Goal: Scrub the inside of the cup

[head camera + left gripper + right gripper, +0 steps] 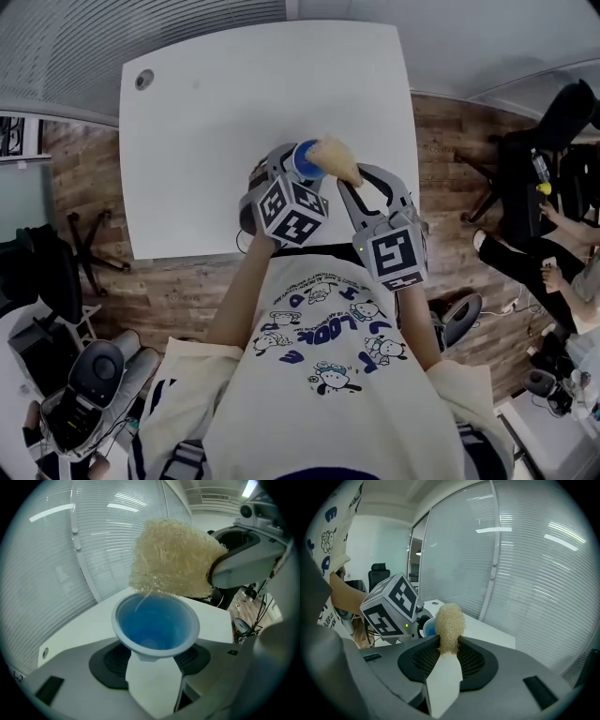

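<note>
A blue cup [156, 625] with a pale rim is held between the jaws of my left gripper [154, 656], its mouth tilted up toward the camera. In the head view the blue cup [306, 159] shows just above the left gripper [286, 178], lifted over the white table [206, 122]. A tan fibrous loofah scrubber [173, 559] hangs right above the cup's rim, outside it. My right gripper [447, 651] is shut on that loofah scrubber [449, 625]; in the head view the loofah scrubber [337, 159] pokes out past the right gripper [361, 187], beside the cup.
The white table has a round cable hole [143, 80] at its far left corner. Office chairs [534, 159] and seated people are at the right on the wooden floor. A wall of closed blinds [525, 550] stands behind the table.
</note>
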`<state>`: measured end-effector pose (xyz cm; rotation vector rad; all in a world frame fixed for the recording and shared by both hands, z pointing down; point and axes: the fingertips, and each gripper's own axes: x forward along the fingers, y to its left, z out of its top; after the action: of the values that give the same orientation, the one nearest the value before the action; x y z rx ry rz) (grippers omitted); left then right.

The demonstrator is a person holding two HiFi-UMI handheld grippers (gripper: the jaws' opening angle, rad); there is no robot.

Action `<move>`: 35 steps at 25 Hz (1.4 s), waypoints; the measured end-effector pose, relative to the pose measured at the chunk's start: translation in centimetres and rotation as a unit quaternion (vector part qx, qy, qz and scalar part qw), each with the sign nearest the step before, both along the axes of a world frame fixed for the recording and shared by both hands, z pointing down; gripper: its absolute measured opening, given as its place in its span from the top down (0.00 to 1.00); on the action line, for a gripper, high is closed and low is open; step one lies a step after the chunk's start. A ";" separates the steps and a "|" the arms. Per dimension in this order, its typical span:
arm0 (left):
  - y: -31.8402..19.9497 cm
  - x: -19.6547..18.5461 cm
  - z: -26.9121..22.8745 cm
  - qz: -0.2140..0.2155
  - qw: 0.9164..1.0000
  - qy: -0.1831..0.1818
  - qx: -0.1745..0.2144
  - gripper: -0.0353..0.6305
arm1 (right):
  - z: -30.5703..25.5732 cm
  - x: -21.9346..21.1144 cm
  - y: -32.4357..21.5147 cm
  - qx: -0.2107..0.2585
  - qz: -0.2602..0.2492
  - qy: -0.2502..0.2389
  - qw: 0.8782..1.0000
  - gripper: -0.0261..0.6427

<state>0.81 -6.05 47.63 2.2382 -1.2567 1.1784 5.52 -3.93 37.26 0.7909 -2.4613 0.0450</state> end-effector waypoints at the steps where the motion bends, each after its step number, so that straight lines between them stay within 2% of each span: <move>1: -0.1 -0.1 -0.1 0.000 1.000 -0.002 0.002 0.50 | 0.0 -0.2 0.1 0.004 -0.006 0.005 1.000 0.80; 7: -0.7 -1.2 -0.8 0.001 0.999 -0.027 0.023 0.50 | 0.9 -1.1 0.5 0.007 -0.030 0.032 0.999 0.80; 14: -0.7 -1.8 -0.9 0.019 0.998 -0.061 0.028 0.50 | 1.8 -1.1 0.2 -0.011 -0.042 0.034 0.998 0.80; 17: -0.6 -2.5 -1.1 0.020 0.997 -0.064 0.031 0.50 | 2.0 -1.5 -0.2 -0.015 -0.048 0.037 0.998 0.80; 21: -0.2 -4.0 -1.0 0.018 0.997 -0.065 0.032 0.50 | 2.6 -2.6 -0.5 -0.015 -0.062 0.052 0.997 0.80; 25: -0.1 -4.6 -0.8 0.023 0.995 -0.091 0.035 0.50 | 3.4 -2.7 -0.5 -0.012 -0.087 0.071 0.994 0.80; 28: 0.2 -4.9 -0.4 0.037 0.991 -0.122 0.024 0.50 | 3.7 -3.1 0.0 0.018 -0.131 0.106 0.986 0.80; 31: 0.5 -5.3 0.3 0.058 0.987 -0.150 0.006 0.50 | 4.2 -4.0 0.9 0.050 -0.186 0.149 0.970 0.80; 35: 0.7 -5.6 0.6 0.069 0.984 -0.166 0.003 0.50 | 4.8 -4.4 1.1 0.029 -0.219 0.162 0.962 0.81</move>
<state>-4.84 -5.35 48.24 2.2275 -1.2331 1.6584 1.14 -2.81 42.04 0.2341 -2.2721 -0.2978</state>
